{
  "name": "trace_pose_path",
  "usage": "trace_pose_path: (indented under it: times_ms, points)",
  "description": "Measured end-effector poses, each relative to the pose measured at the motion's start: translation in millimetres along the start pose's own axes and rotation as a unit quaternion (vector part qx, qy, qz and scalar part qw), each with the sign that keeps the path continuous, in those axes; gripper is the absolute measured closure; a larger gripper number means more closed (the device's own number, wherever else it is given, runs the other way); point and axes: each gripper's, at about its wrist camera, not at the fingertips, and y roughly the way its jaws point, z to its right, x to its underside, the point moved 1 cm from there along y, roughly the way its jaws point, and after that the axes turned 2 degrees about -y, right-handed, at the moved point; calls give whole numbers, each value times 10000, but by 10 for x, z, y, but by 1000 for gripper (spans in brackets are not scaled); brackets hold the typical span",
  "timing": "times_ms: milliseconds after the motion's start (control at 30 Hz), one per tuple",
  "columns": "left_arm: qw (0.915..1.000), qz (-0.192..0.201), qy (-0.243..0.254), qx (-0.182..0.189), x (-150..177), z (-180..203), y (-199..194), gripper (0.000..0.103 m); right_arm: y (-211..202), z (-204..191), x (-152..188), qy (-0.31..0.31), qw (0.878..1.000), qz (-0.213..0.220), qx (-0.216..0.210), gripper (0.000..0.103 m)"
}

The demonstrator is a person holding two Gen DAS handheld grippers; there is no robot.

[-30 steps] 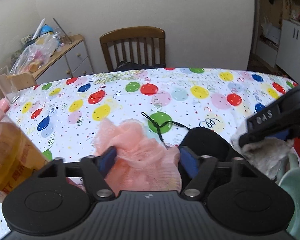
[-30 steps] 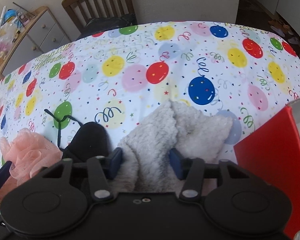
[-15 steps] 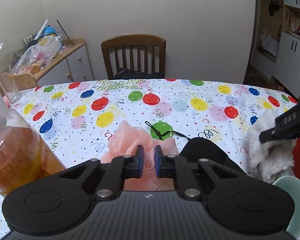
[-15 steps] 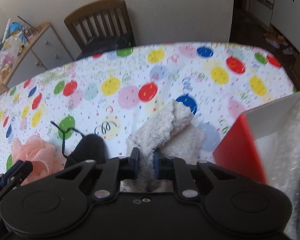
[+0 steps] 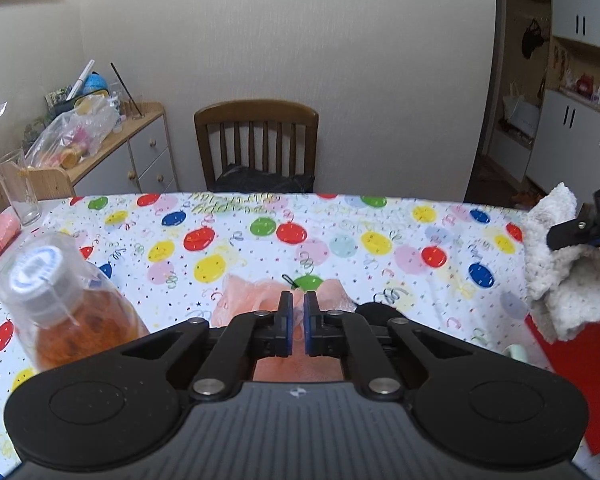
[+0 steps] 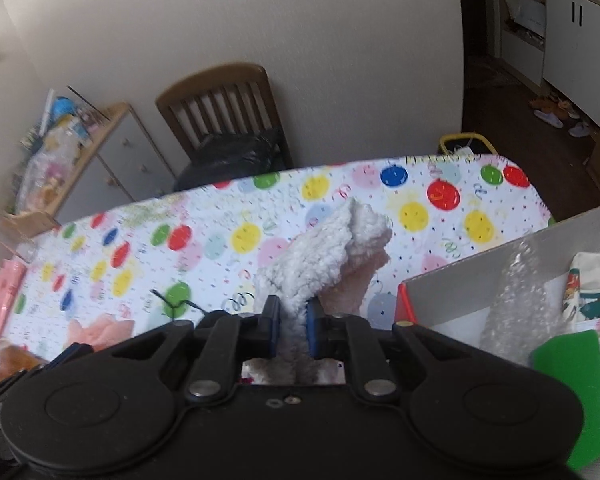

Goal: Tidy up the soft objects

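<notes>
My left gripper (image 5: 295, 312) is shut on a pink mesh bath pouf (image 5: 244, 296), held just above the balloon-print tablecloth (image 5: 380, 240); the pouf also shows in the right wrist view (image 6: 96, 330). My right gripper (image 6: 293, 320) is shut on a fluffy white cloth (image 6: 324, 256) and holds it raised in the air above the table. In the left wrist view the cloth (image 5: 560, 280) hangs at the far right. A black soft object with a cord (image 5: 376, 310) lies on the table just right of the pouf.
A bottle of amber liquid (image 5: 64, 304) stands close on the left. A red box (image 6: 480, 280) with bubble wrap (image 6: 520, 304), a green sponge (image 6: 572, 376) and printed cloth (image 6: 588, 292) sits at the right. A wooden chair (image 5: 256, 144) is behind the table.
Both grippers closed, the left on the pink pouf and the right on the white cloth. Both then rose; the right one lifted the cloth clear of the table toward the red box.
</notes>
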Motion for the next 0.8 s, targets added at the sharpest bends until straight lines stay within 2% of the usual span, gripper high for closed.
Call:
trace_pose_path:
  times_ms: [233,300,400,633,800]
  points:
    - [9995,58,-224,233,-113,-83,-271,101,-509,118,10,6,9993,250,-287,90]
    - [9984,-82,-245,504,-133,-108,-314,101,-651,178,21,8,9989,312,-360,90]
    - [9978,-102,-228,613,-116,-114,-401,101,-826,277,67,0,9984,368,-440,90]
    - [9977,-62,-98,672,-63,5,-605,101,-1094,478,251,27,9978,442,-496,90]
    - [9975,-219,-81,668,55,18,-621,100,-1209,617,362,70,9976,459,-521,90]
